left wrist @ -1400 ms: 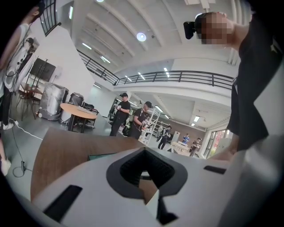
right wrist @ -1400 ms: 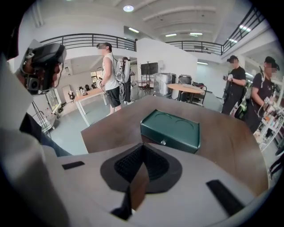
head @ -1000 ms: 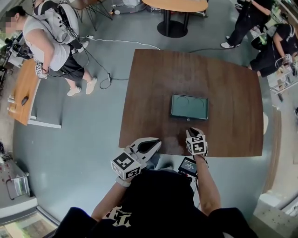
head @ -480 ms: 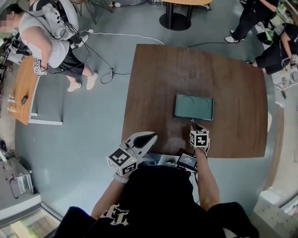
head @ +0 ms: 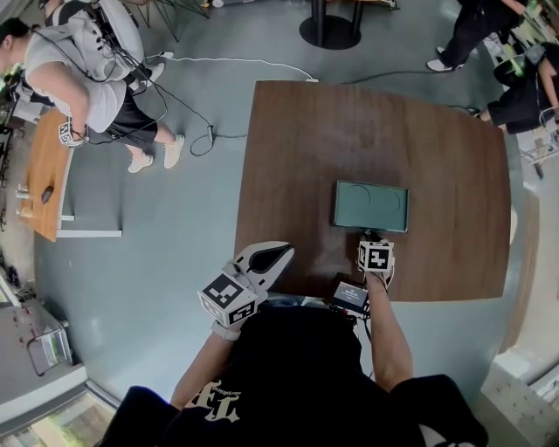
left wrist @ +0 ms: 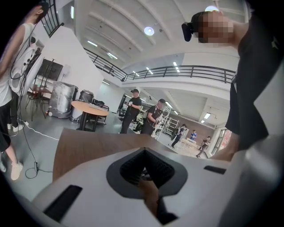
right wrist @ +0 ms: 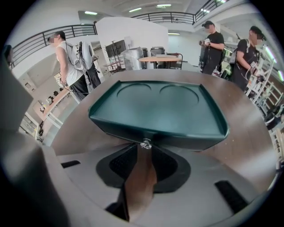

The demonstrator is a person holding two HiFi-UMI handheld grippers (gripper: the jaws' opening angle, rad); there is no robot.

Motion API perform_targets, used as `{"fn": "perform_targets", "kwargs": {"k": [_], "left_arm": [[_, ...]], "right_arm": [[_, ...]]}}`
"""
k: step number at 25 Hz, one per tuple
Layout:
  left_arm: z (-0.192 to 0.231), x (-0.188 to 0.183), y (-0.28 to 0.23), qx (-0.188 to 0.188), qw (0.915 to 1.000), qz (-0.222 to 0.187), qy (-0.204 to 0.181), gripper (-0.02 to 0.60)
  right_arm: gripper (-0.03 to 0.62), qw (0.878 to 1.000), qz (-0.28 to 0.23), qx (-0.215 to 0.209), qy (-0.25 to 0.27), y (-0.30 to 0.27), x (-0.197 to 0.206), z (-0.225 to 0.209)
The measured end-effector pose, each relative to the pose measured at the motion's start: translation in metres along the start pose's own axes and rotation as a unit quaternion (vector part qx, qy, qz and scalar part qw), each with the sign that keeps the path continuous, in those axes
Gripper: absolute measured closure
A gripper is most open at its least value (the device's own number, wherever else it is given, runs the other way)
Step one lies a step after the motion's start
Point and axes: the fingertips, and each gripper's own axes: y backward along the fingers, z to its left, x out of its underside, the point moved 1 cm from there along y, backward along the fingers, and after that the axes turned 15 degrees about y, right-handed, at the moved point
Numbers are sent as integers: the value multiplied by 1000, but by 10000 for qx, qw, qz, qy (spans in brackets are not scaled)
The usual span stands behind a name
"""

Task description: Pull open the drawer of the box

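A dark green box (head: pixel 371 206) with two round hollows in its lid lies on the brown table (head: pixel 349 131). In the right gripper view the box (right wrist: pixel 159 106) fills the middle, and a small clear knob (right wrist: pixel 145 143) sticks out of its near drawer front. My right gripper (head: pixel 370 234) is right at that front, and its jaws (right wrist: pixel 145 148) meet on the knob. My left gripper (head: pixel 278 253) hangs shut over the table's near left edge, holding nothing; the left gripper view shows its jaws (left wrist: pixel 144 170) closed above bare table.
A person with cabled gear (head: pixel 79 70) stands on the grey floor at the far left, beside a light wooden desk (head: pixel 44 175). A white cable (head: pixel 227 61) runs across the floor. A round table base (head: pixel 327 26) and other people (head: pixel 472 26) are beyond the table.
My right gripper has moved forward from the table's near edge up to the box's front and its knob. The left gripper has barely moved.
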Motion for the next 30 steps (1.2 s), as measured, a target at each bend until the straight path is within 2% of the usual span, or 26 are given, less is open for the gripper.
{"fn": "perform_targets", "kwargs": {"k": [5, 9, 24, 30], "left_arm": [[14, -7, -7, -8, 10000, 88, 8, 576], [20, -10, -13, 32, 9999, 132, 23, 576], [18, -6, -10, 89, 9999, 124, 25, 576], [8, 3, -7, 97, 9999, 112, 14, 576]], "right_arm": [[523, 9985, 106, 322, -420, -6, -5, -8], [533, 9974, 173, 377, -590, -8, -5, -8], [540, 9978, 251, 405, -469, -9, 0, -5], [540, 9981, 316, 331, -424, -4, 19, 2]]}}
